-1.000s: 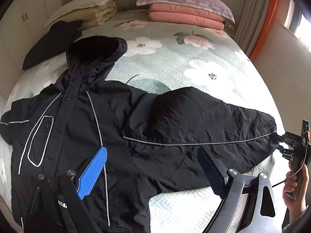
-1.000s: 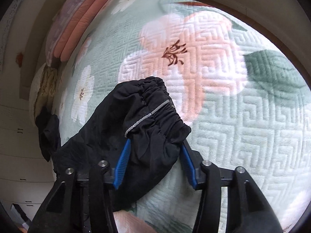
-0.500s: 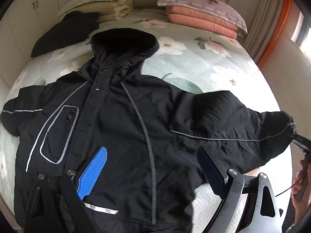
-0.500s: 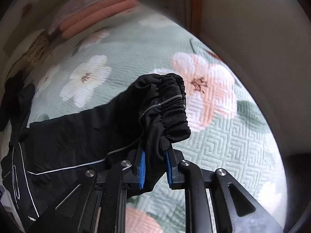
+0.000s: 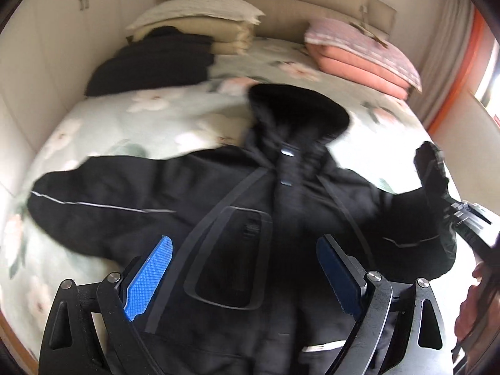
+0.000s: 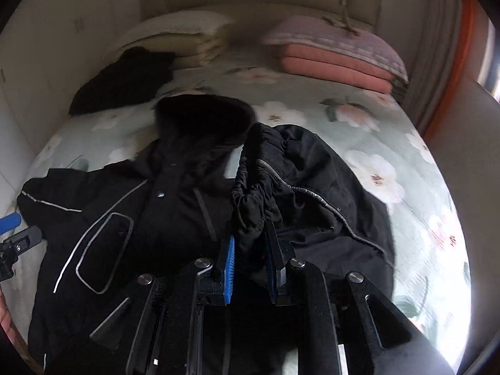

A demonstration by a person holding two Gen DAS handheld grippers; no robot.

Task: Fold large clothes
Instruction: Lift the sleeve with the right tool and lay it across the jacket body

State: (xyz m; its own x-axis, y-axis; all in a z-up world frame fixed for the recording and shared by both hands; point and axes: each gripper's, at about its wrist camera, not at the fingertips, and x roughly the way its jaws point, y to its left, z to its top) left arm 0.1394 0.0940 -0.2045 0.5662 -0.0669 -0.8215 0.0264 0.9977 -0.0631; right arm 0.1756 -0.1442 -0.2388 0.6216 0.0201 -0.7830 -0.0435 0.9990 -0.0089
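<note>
Jacket (image 5: 250,218), black with grey piping, lies front-up across the bed (image 5: 131,125), hood toward the pillows (image 5: 200,15). No writing on it is readable. Right gripper (image 6: 250,268) is clamped on the sleeve cuff (image 6: 250,200); left gripper (image 5: 243,275) hovers wide apart, holding nothing.

Jacket (image 5: 250,218) hem: we lose it below the frame edge.
Pillows (image 6: 337,56): motion-blurred for us.
Sleeve cuff (image 6: 253,206) tip: hidden between closed fingers.
</note>
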